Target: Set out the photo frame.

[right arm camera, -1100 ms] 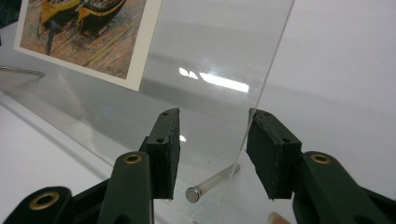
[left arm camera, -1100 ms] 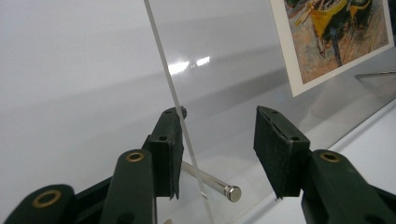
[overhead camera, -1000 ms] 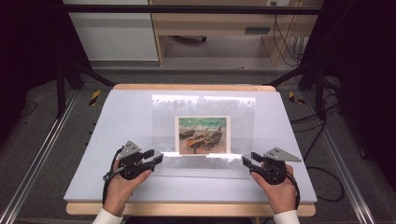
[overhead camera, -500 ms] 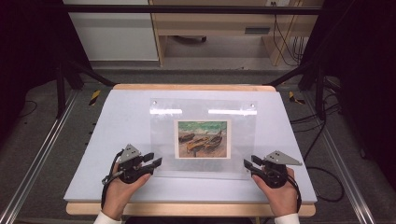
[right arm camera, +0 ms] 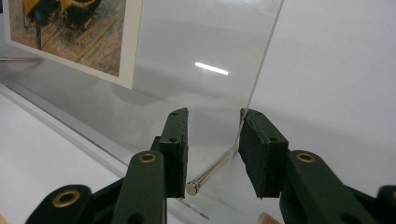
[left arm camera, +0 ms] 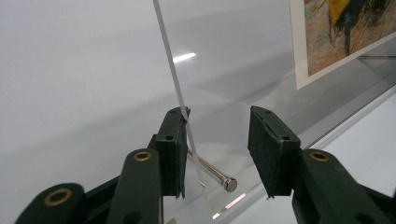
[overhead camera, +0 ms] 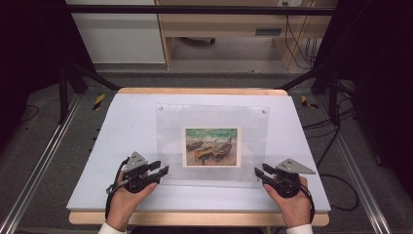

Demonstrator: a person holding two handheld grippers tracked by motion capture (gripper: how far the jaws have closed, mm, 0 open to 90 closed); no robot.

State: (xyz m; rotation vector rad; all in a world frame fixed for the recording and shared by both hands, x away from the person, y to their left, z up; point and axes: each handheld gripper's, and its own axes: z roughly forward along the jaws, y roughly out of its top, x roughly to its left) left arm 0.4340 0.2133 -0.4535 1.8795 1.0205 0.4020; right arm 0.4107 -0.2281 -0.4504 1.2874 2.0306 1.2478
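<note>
A clear acrylic sheet (overhead camera: pixel 170 131) lies on the white table with a print of beached boats (overhead camera: pixel 212 146) under its middle. My left gripper (overhead camera: pixel 161 168) is at its near left corner and my right gripper (overhead camera: pixel 260 170) at its near right corner. Both pairs of jaws have just been closing. In the left gripper view the sheet's edge (left arm camera: pixel 170 70) leans on the left pad; a metal pin (left arm camera: pixel 210 170) pokes through the corner, clear of the other pad. In the right gripper view the sheet (right arm camera: pixel 205 46) touches the right pad and the pin (right arm camera: pixel 210 172) meets the left pad.
The white tabletop (overhead camera: pixel 122 122) has a wooden front lip (overhead camera: pixel 195 219) just behind both hands. Aluminium rails (overhead camera: pixel 44 161) run along both sides. A cabinet and a wooden bench stand beyond the far edge, and cables (overhead camera: pixel 336 190) lie on the floor at the right.
The sheet stood tilted and foreshortened a second ago; its near edge has come down toward the person and it now lies much flatter. Both hands stayed at the near corners.
</note>
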